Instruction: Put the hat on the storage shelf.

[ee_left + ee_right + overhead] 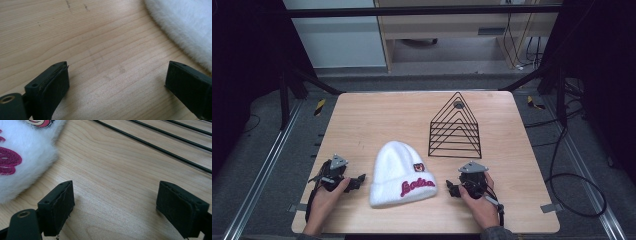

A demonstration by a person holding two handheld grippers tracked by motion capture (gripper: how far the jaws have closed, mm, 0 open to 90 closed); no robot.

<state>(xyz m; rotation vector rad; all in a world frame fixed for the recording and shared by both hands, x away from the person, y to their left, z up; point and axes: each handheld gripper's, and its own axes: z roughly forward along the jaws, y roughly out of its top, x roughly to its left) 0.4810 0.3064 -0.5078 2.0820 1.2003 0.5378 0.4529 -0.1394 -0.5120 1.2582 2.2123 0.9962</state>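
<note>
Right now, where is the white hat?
In the high view the white hat lies near the table's front edge, between the left gripper and right gripper.

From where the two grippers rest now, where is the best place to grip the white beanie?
Probably the folded cuff of the white beanie, at its two near corners. It lies flat between the left gripper and the right gripper, both with open jaws, so each can come in sideways and pinch the thick edge.

Grey floor (262, 150) (cables trailing) surrounds the wooden table (362, 115).
</note>
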